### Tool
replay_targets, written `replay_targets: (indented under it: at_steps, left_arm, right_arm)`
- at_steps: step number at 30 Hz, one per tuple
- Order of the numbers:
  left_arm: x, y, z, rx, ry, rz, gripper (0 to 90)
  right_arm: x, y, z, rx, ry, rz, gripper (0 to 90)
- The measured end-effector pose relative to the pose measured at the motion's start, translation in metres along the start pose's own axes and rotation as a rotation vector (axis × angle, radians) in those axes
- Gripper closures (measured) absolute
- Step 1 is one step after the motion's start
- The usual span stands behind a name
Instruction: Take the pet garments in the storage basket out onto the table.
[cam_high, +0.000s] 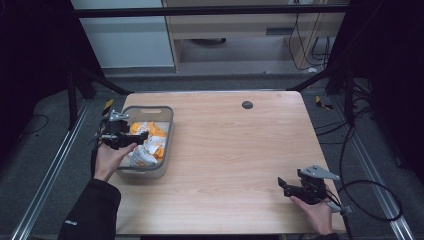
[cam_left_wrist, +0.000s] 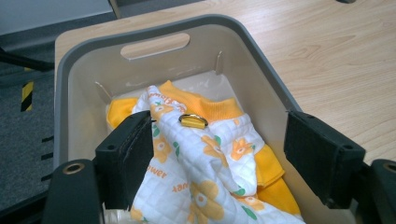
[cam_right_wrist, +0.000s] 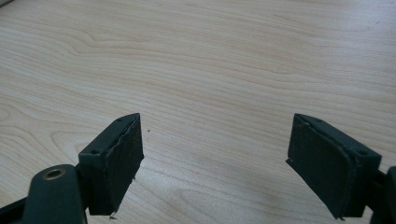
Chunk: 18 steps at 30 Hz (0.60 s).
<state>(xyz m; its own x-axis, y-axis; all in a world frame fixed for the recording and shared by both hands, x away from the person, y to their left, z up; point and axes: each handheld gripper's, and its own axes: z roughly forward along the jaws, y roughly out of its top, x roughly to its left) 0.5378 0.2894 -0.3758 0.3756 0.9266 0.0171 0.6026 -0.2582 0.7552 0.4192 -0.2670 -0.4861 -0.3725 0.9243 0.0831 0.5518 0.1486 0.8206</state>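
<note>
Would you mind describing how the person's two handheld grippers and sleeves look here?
Both the left gripper and the right gripper are black, each with two flat, rectangular padded jaws, a brass-coloured rivet at the jaw base and a grey three-cornered plate on top. A black cable trails from the right one. The left arm wears a dark sleeve with small white lettering.

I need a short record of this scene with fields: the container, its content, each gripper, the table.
container: grey bin, near the table's left edge
content: white and orange floral cloth with a metal ring, lying inside the bin
left gripper: open, jaws on either side of the cloth, over the bin
right gripper: open, holds nothing, above bare wood
table: light wood, small dark round spot near the far edge
</note>
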Motion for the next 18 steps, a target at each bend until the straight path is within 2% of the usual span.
replay_targets:
  at_steps: [10, 18]
  left_arm:
    - [0.003, -0.001, 0.011, 0.068, -0.005, 0.01, 24.1]
    - [0.008, -0.002, 0.019, 0.106, 0.005, -0.002, 24.5]
  right_arm:
    - [0.0, 0.0, 0.001, 0.008, -0.001, -0.004, 18.1]
    - [0.001, 0.0, 0.001, 0.013, 0.006, -0.001, 18.3]
